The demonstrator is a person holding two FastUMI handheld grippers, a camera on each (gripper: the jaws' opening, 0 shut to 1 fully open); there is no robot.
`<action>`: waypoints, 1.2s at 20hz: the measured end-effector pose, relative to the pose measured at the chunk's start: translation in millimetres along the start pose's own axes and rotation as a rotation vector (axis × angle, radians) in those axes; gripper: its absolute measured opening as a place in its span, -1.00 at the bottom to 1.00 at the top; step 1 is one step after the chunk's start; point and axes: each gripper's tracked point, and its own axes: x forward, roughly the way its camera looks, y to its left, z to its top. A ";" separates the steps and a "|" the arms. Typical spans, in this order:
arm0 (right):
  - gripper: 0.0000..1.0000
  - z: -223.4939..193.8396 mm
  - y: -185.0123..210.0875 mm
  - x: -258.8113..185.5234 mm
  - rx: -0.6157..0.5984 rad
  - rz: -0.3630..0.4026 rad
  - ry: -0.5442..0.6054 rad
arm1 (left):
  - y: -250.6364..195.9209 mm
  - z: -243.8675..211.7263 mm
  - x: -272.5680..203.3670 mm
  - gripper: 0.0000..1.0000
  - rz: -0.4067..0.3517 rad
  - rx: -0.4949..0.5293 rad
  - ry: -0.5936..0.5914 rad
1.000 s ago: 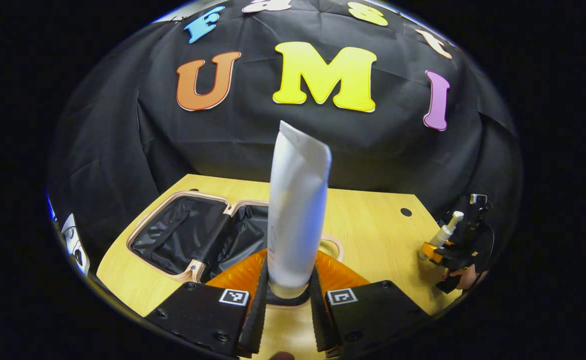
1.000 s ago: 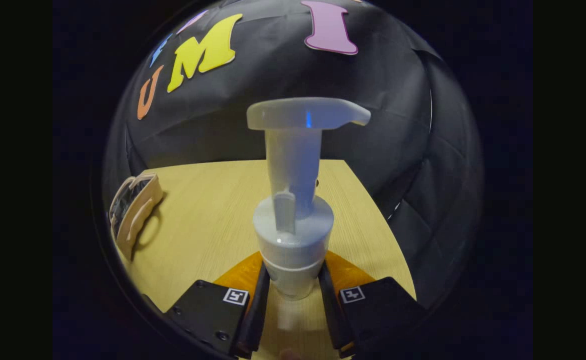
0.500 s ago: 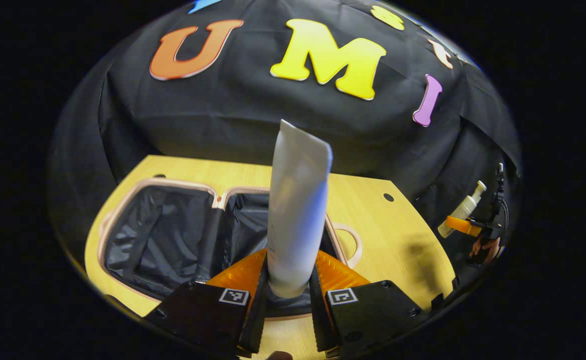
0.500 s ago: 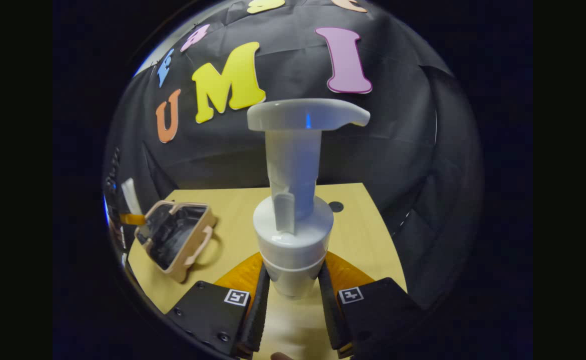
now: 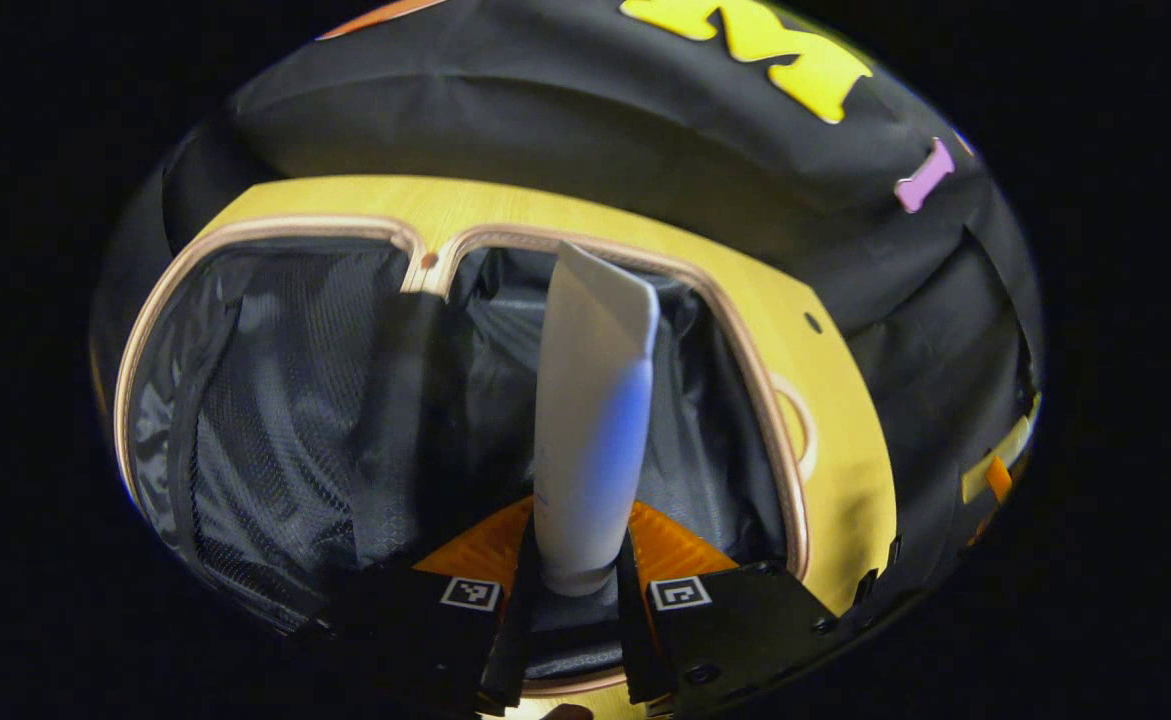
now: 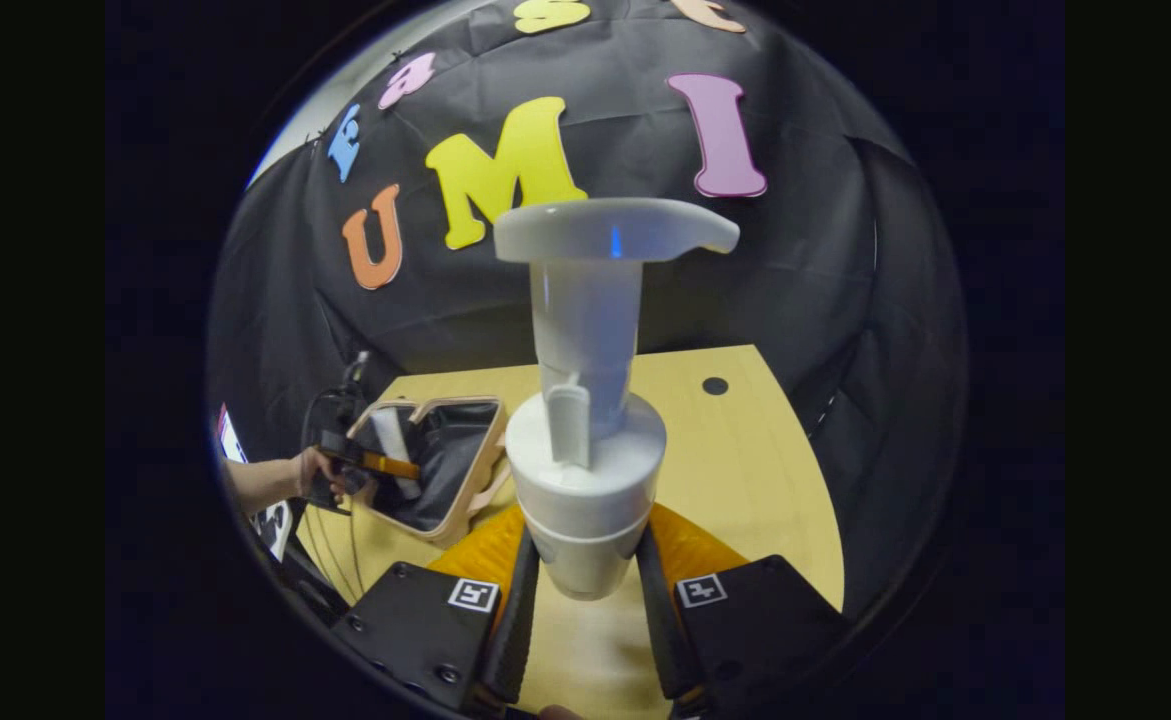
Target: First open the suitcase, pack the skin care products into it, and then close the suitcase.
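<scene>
since the earlier frame left gripper (image 5: 573, 600) has moved over the one open suitcase (image 5: 245, 400), clamped on one white tube (image 5: 590, 430) above its right half. right gripper (image 6: 585, 590), clamped on one pump bottle (image 6: 585, 480), hangs over the table (image 6: 745, 470), right of the case.

**No legible writing**

Found no word, brand or number clear enough to read. Square black-and-white coded tags (image 5: 470, 593) on the left gripper (image 5: 573, 570), one beside each finger: pattern only, no letters or digits. Same kind of tags (image 6: 472, 594) on the right gripper (image 6: 585, 572). White tube (image 5: 590, 420) and pump bottle (image 6: 585, 470): plain faces toward the cameras, any print too faint to make out. White panel (image 6: 273, 522) with dark marks at the left edge of the right gripper view: too small to read.
</scene>
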 end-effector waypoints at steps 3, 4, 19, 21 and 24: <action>-0.05 2.4 25.3 -1.2 -0.001 0.037 0.011 | 1.2 1.3 6.8 -0.19 0.036 -0.051 0.123; -0.05 3.6 34.0 1.2 -0.004 0.053 0.018 | 2.6 0.5 7.0 -0.19 0.051 -0.059 0.173; -0.05 -11.7 174.2 95.8 -0.177 0.220 0.283 | -14.5 4.0 -67.3 0.34 0.085 -0.047 0.057; -0.05 -14.1 195.7 122.3 -0.183 0.249 0.330 | 2.0 9.0 -103.1 0.59 0.123 -0.013 -0.137; -0.05 -38.5 221.3 168.1 -0.185 0.269 0.439 | 24.8 -3.8 -150.9 0.34 0.227 0.035 -0.298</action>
